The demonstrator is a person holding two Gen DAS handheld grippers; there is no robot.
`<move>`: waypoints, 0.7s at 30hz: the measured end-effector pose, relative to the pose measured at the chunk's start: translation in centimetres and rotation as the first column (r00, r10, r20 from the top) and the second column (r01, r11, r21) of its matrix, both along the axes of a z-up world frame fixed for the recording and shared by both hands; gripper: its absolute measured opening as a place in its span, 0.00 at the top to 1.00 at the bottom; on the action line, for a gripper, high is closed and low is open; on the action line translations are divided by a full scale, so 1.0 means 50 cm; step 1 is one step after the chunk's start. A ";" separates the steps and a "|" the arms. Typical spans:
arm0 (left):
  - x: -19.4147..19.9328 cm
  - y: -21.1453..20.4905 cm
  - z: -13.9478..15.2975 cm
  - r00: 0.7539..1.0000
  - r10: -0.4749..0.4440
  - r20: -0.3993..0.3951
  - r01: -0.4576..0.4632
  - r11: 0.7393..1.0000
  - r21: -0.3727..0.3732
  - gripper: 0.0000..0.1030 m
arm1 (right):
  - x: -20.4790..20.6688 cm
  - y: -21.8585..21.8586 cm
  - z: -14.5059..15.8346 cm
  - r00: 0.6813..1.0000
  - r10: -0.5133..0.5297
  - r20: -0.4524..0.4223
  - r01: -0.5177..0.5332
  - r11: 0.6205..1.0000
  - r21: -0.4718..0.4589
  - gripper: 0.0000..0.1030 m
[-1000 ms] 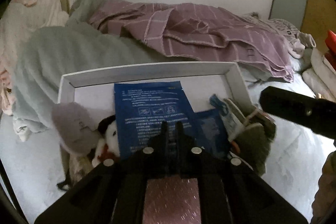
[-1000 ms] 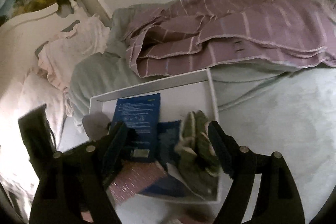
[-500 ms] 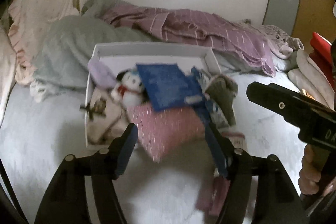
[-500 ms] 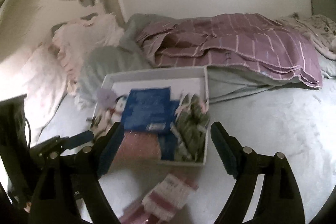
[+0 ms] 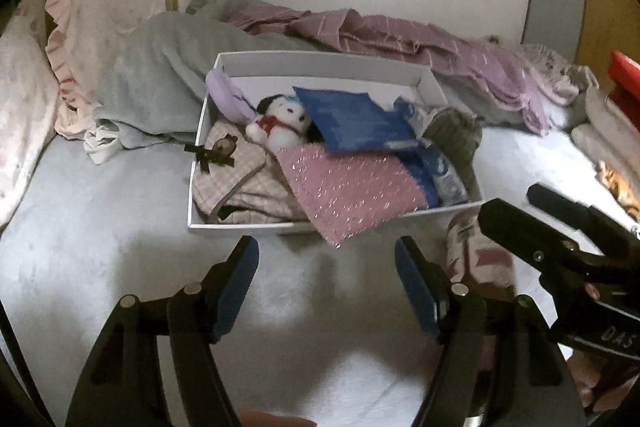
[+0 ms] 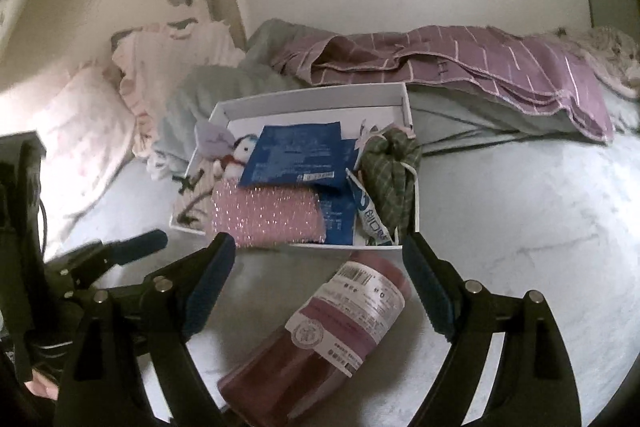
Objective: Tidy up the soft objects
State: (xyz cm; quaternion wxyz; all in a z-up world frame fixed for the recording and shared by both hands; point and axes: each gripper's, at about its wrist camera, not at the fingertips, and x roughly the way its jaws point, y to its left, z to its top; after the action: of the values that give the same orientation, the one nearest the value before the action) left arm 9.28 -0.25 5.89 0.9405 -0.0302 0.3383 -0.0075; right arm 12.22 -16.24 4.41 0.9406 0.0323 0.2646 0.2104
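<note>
both grippers hang over the bed with fingers spread wide, holding nothing: the left gripper (image 5: 326, 259) just before the white box (image 5: 320, 61), the right gripper (image 6: 318, 259) above a pink rolled pack with a paper label (image 6: 332, 323) lying on the sheet near the box's front edge. inside the box lie a sparkly pink cloth (image 5: 352, 183), a blue packet (image 5: 356, 121), a small plush toy (image 5: 280, 121) and a green striped cloth (image 6: 394, 163).

Left gripper (image 5: 326, 281): black plastic frame, blue-padded fingers (image 5: 236, 283), silver screws. Right gripper (image 6: 318, 281): same build; white "DAS" lettering on its body, seen from the left wrist.
</note>
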 end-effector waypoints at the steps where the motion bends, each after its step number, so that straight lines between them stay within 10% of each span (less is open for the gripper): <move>1: 0.000 -0.001 -0.004 1.000 -0.008 -0.003 0.008 1.000 0.004 0.31 | -0.002 0.003 -0.004 1.000 0.000 0.002 0.000 1.000 -0.013 0.16; 21: -0.010 -0.001 -0.007 1.000 0.009 0.017 -0.009 1.000 0.017 0.31 | -0.019 0.007 0.006 0.998 -0.005 0.065 0.011 0.996 -0.088 0.16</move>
State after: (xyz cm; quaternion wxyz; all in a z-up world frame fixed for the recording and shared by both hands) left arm 8.79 -0.31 5.54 0.9436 -0.0237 0.3303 -0.0006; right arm 11.28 -15.88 4.71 0.9499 -0.0153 0.2431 0.1956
